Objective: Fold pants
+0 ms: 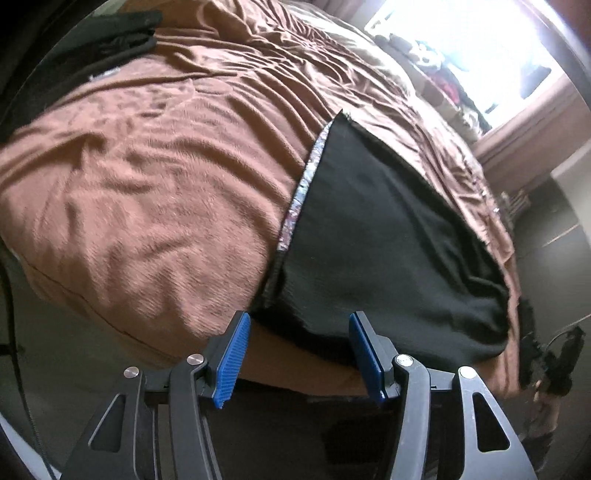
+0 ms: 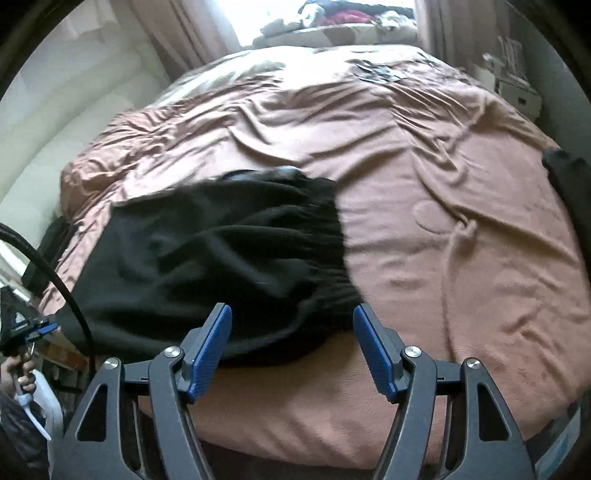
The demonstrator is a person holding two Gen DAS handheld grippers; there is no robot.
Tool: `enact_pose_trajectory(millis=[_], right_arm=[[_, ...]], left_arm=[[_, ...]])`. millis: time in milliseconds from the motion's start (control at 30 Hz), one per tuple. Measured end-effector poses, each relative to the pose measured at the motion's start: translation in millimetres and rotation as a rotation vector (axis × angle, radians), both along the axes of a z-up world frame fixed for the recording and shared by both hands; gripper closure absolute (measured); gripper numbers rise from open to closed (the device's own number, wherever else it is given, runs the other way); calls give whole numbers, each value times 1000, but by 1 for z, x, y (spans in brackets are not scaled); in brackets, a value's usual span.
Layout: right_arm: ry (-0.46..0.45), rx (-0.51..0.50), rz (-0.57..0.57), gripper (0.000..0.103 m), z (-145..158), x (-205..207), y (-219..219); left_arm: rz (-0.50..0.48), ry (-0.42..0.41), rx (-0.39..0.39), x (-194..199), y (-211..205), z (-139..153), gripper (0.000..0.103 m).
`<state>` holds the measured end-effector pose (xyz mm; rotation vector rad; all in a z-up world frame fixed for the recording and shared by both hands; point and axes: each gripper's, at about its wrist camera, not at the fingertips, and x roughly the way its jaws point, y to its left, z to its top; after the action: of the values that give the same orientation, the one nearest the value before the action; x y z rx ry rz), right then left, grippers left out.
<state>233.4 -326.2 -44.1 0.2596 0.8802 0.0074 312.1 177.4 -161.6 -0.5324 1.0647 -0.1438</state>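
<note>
Blue-padded fingers point(image 1: 231, 360) of your left gripper point(image 1: 300, 354) are standing well apart, holding nothing; the near edge of the bed is showing in the gap between them. Your right gripper point(image 2: 291, 350) is standing likewise, its fingers point(image 2: 208, 356) spread wide and empty, with the near hem of the black cloth lying just beyond the tips; whether either tip is touching the cloth you cannot tell.

Surface: you are working over a bed covered by a rumpled brown bedspread point(image 1: 147, 192), creased all over. A bright window point(image 1: 476, 48) with pinkish curtains point(image 2: 192, 33) is glowing behind the bed, and a cluttered sill point(image 2: 343, 18) is sitting under it. A pale wall point(image 2: 55, 122) is running along one side. A black cable point(image 2: 70, 273) is curving past at the left of the right wrist view, where your left hand point(image 2: 22, 373) is showing, gripping its tool. A second dark garment point(image 1: 110, 40) is lying at the far corner in the left wrist view.

Task item: the black pants point(image 2: 221, 258) are lying on the bedspread near the front edge, folded into a broad flat panel. One end is looking gathered and ribbed. A patterned light trim point(image 1: 303, 184) is running along one long edge.
</note>
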Motion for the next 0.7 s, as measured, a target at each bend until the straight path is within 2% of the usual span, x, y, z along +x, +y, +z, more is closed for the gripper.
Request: enact_pose_trajectory(millis=[267,700], right_arm=[[-32,37,63,37,5,-5,34],[-22,110,166,37,-10,22,76]], left_arm=[[51,3,-175,-8,9,-15,45],[110,-32,-322,-1,21,-27,44]])
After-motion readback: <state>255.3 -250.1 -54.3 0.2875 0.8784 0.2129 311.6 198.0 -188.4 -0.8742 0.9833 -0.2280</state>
